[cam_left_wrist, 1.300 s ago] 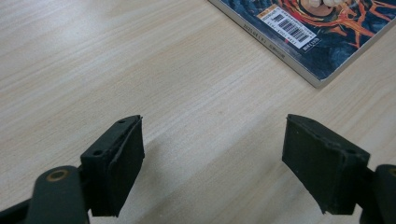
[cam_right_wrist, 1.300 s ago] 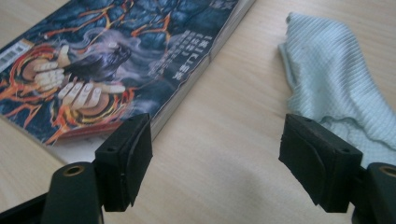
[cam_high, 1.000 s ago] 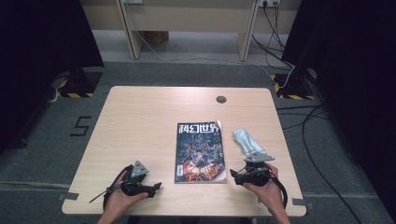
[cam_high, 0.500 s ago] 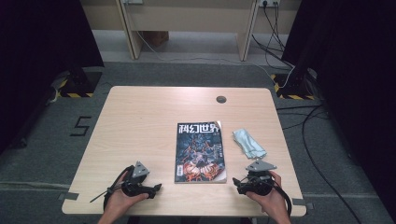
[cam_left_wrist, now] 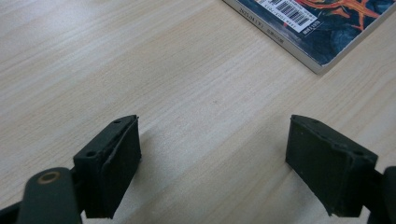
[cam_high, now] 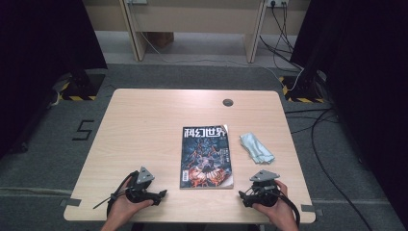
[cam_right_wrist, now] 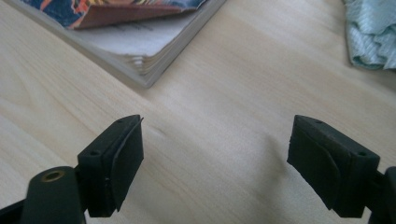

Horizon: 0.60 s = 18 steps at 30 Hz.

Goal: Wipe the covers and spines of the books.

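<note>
Both grippers are held low at the near table (cam_high: 144,125) edge, the left gripper (cam_high: 161,194) and right gripper (cam_high: 242,196) each with jaws spread wide and nothing between them. The magazine (cam_high: 207,156) lies flat between them, the crumpled cloth (cam_high: 256,147) just beside its right edge. A resting stage is judged; a reach toward cloth or magazine would be called for next

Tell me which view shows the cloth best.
High view: the whole light-blue cloth lies crumpled on the table, right of the magazine, apart from it. The right gripper view catches one cropped corner of it at the top right. The left gripper view looks at wood and the magazine's corner.
</note>
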### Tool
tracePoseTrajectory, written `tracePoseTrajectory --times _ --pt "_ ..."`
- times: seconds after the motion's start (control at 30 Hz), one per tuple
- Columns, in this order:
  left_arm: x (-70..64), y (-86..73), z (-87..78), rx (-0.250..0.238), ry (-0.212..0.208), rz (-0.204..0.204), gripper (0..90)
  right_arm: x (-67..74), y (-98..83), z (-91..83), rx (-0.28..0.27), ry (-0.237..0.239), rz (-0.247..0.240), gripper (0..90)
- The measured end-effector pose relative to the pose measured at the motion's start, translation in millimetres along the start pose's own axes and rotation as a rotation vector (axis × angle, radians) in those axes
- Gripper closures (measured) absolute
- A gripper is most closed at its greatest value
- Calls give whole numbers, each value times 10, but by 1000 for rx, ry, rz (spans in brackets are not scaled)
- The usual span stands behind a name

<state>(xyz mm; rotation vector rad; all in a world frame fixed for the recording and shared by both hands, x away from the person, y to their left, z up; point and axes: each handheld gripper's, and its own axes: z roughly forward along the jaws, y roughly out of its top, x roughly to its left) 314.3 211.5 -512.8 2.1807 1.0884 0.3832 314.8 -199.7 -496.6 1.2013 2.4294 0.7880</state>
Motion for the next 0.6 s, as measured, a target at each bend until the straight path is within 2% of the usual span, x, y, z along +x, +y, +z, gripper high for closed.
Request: tracePoseTrajectory --times 0.13,0.4,0.6 --pt "-4 -1 2 0 0 -1 169 18 -16 29 27 6 -6 180" --pt "-7 -2 5 -1 0 3 162 25 -19 31 29 11 6 177" --pt "-10 -2 6 1 1 3 158 16 -18 33 26 14 -3 177"
